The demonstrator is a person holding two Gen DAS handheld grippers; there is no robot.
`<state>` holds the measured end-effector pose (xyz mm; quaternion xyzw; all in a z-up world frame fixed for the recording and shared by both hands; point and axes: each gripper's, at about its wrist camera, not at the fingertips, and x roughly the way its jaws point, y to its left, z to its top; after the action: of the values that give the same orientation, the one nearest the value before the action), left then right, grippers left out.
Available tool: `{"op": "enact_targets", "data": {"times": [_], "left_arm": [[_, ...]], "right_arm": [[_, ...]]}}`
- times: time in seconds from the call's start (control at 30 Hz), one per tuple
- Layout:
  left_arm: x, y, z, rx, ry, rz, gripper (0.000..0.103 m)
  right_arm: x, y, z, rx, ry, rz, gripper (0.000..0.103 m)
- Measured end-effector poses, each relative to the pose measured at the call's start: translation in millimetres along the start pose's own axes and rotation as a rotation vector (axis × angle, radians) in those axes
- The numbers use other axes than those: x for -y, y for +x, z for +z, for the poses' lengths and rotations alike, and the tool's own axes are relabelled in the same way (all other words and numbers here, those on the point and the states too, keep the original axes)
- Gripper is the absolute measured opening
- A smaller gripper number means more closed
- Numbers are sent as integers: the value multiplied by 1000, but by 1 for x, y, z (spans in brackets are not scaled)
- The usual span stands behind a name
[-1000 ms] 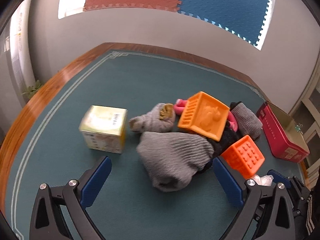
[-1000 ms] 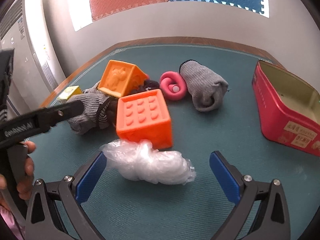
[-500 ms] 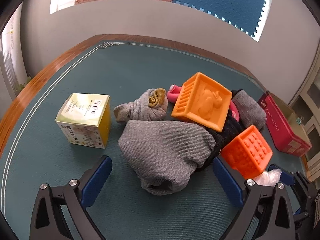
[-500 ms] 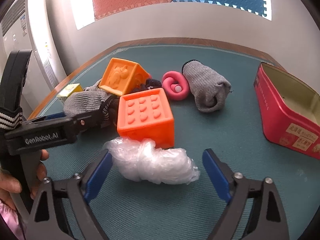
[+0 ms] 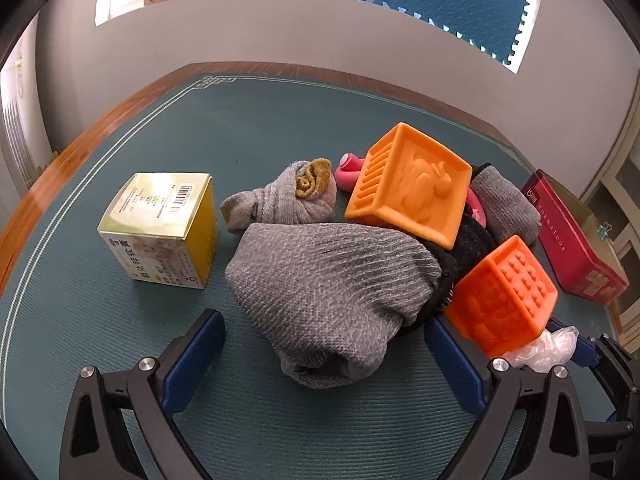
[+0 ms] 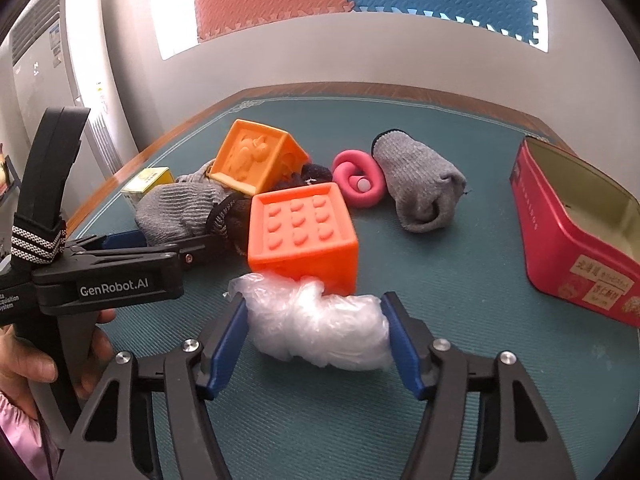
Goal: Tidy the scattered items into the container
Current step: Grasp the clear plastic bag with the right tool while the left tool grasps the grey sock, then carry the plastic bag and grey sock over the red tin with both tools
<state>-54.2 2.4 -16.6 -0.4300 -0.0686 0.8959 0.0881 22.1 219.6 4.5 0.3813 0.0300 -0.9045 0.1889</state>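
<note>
While closing on the crumpled clear plastic bag [image 6: 320, 332], with both pads touching its sides: right gripper [image 6: 316, 334]. Just beyond its tips: studded orange block [image 6: 302, 236]. Far right of it: open red tin [image 6: 576, 232]. Jaws apart, astride the grey knit bundle [image 5: 332, 292] without contact: left gripper [image 5: 324, 344].

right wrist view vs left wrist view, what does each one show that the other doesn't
Only the right wrist view: the hand holding the left tongs, the red tin's open inside, and the right tongs closing, their pads against the plastic wad.

Only the left wrist view: the rolled sock with a mustard centre and the left tongs open around the big grey sock.

Both: two orange blocks, the pink ring, the yellow box, the tin.
</note>
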Motion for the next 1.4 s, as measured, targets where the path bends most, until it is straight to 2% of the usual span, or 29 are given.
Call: {"op": "enact_targets", "data": {"times": [0.3, 0.37, 0.4, 0.5, 0.57, 0.63, 0.7, 0.9, 1.03, 1.2, 1.23, 1.3, 1.33, 1.37, 1.4], "left_arm": [[17, 1, -4, -16, 45, 53, 102], [16, -3, -4, 6, 30, 36, 81], [16, -5, -4, 17, 26, 21, 59], [18, -8, -5, 29, 33, 3, 56], [20, -10, -5, 39, 39, -12, 47], [22, -14, -6, 57, 34, -27, 31], [24, -22, -9, 80, 24, -43, 26], [24, -51, -12, 185, 16, -71, 22], [19, -60, 0, 258, 3, -106, 22], [13, -63, 6, 281, -7, -130, 22], [12, -62, 5, 279, -10, -132, 22], [11, -61, 5, 275, -16, -135, 22], [10, -61, 5, 275, -18, -137, 22], [10, -61, 5, 274, -21, -140, 22], [13, -62, 3, 276, -26, -140, 22]], "right_arm": [[0, -7, -4, 5, 11, 4, 69], [-1, -6, -2, 10, 5, -3, 69], [-1, -6, -2, 13, 4, -5, 69], [-2, -7, -2, 21, 2, -10, 69], [-2, -8, -2, 26, 4, -11, 69], [-1, -11, -3, 36, 4, -12, 68], [0, -17, -3, 59, 7, -16, 67], [9, -42, -2, 149, 58, -19, 52], [20, -47, 2, 172, 98, -9, 43], [25, -45, 3, 146, 116, 15, 41], [26, -46, 2, 138, 121, 18, 43], [27, -45, 2, 124, 123, 12, 64], [25, -43, 1, 121, 119, 3, 86], [24, -44, 1, 127, 108, -4, 92], [23, -43, 1, 126, 100, -6, 92]]}}
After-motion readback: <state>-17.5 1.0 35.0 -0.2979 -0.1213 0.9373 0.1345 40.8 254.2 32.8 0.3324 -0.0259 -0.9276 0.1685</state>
